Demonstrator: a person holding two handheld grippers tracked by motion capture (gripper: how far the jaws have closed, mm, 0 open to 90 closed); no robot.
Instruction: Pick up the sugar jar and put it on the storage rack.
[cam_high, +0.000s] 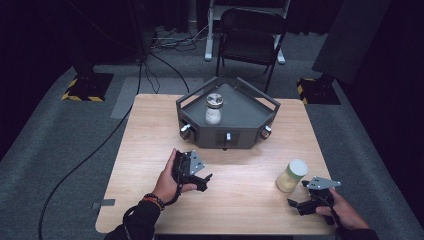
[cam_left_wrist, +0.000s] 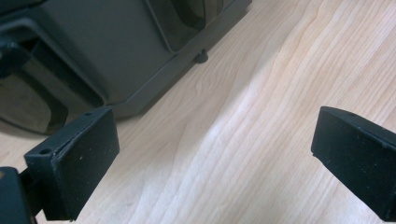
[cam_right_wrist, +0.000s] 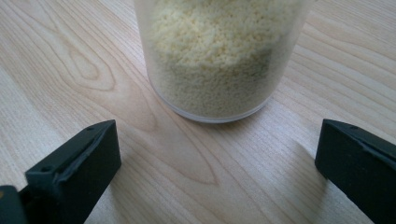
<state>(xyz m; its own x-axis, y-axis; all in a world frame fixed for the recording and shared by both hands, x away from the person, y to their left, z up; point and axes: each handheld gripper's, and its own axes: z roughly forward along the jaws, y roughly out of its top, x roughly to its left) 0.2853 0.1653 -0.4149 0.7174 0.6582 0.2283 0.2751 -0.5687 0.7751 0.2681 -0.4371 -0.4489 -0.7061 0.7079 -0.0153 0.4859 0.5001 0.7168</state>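
A clear jar of pale yellow grains (cam_high: 292, 176) with a light lid stands on the wooden table (cam_high: 250, 205) at the right. My right gripper (cam_high: 297, 194) is just in front of it, open. In the right gripper view the jar (cam_right_wrist: 219, 56) stands a short way beyond the open right gripper (cam_right_wrist: 215, 163), not between the fingers. A second jar with a silver lid and white contents (cam_high: 213, 107) stands on a dark grey angular stand (cam_high: 260, 112). My left gripper (cam_high: 200, 179) is open over bare wood in front of the stand. In the left gripper view the open left gripper (cam_left_wrist: 212, 158) holds nothing, and the stand's base (cam_left_wrist: 107, 51) lies ahead at the left.
The stand has knobs (cam_high: 228, 136) along its front faces. A black folding chair (cam_high: 250, 40) stands on the carpet beyond the table. Cables (cam_high: 100, 145) run across the floor at the left. Two pole bases with yellow-black tape (cam_high: 87, 87) flank the far side.
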